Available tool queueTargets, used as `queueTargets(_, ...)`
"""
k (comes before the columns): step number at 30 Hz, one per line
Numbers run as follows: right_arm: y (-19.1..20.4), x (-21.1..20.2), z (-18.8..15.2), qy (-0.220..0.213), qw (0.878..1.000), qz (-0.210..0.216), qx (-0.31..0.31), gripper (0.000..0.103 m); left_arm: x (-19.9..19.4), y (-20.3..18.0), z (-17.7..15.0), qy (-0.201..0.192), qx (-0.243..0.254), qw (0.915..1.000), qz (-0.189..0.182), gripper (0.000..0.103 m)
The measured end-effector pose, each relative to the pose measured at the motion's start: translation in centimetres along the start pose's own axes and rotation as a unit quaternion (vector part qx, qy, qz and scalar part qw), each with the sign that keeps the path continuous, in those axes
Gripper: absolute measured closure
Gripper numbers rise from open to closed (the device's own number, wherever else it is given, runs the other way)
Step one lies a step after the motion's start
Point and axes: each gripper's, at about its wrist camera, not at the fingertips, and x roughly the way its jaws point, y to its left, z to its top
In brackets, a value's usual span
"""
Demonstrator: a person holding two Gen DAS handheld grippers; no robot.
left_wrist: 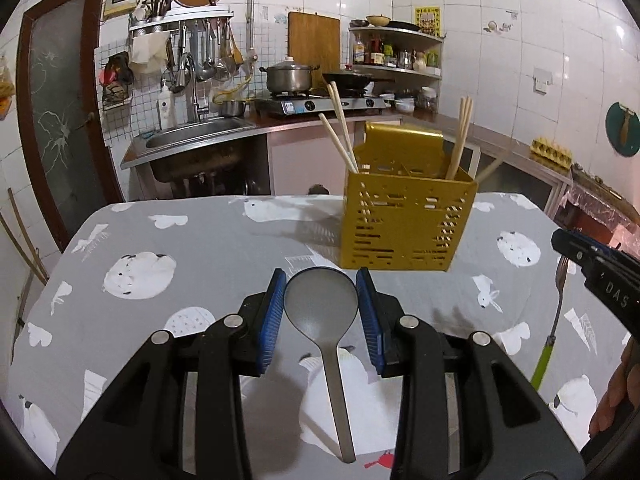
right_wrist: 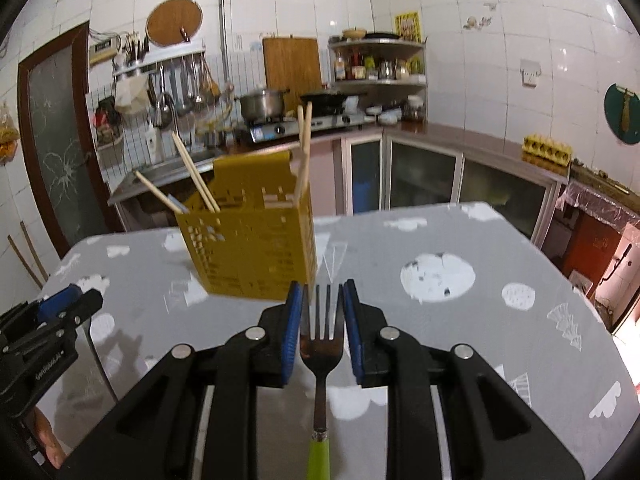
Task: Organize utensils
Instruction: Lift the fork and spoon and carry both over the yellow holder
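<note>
- The left gripper (left_wrist: 321,312) has its blue pads (left_wrist: 272,320) apart, one on each side of the bowl of a grey spoon (left_wrist: 324,320). The pads sit just beside the bowl's edges; whether they touch it cannot be told.
- The spoon lies flat on the table (left_wrist: 192,248), its handle running back under the gripper.
- The right gripper (right_wrist: 322,322) also stands apart, flanking the head of a fork (right_wrist: 320,344) with a green handle. A narrow gap shows on either side of the tines.
- The fork lies on the table, tines pointing toward the yellow utensil holder (right_wrist: 256,248).
- The perforated holder stands upright on the table, just beyond both grippers, with wooden chopsticks (left_wrist: 342,132) leaning out of its left and right compartments.
- The table wears a grey cloth printed with white shapes.
- Behind it are a sink (left_wrist: 196,136), a stove with a steel pot (left_wrist: 288,76), and a corner shelf of bottles (left_wrist: 394,54).
</note>
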Motion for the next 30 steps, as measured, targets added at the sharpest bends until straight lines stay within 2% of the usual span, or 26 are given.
queueTargets(14,1.3,-0.8,1.4,-0.059,0.998,-0.008,-0.013,0.081,0.0,1.9,1.1,-0.033,-0.018,0.9993,-0.007,0.068)
queueTargets(30,1.3,0.2,1.9,-0.062,0.998,0.002,-0.016,0.081,0.6,2.1,2.9,-0.056,-0.023,0.9981,-0.008,0.068)
